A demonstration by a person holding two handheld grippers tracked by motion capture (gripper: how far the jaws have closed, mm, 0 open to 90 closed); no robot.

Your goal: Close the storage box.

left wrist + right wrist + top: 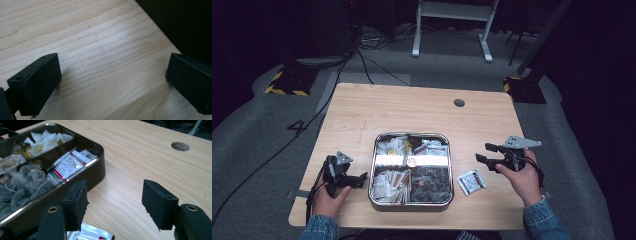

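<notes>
1. Wooden bench [362,115], pale grain, round cable hole [459,103] near the far edge; dark floor and cables behind.
2. Metal tray [372,170] sits mid-bench toward the near edge, four compartments, filled with packets, sachets and tea bags.
3. Left gripper [358,181] rests on the bench just left of the tray, pointing at it, jaws spread, bare wood between them [112,75].
4. Right gripper [482,152] held right of the tray, tilted toward its near corner, jaws spread, nothing between them [115,197].
5. Small packet [471,181] lies flat on the bench between tray and right hand, apart from both; its edge [90,233] shows just below the right jaws.
</notes>
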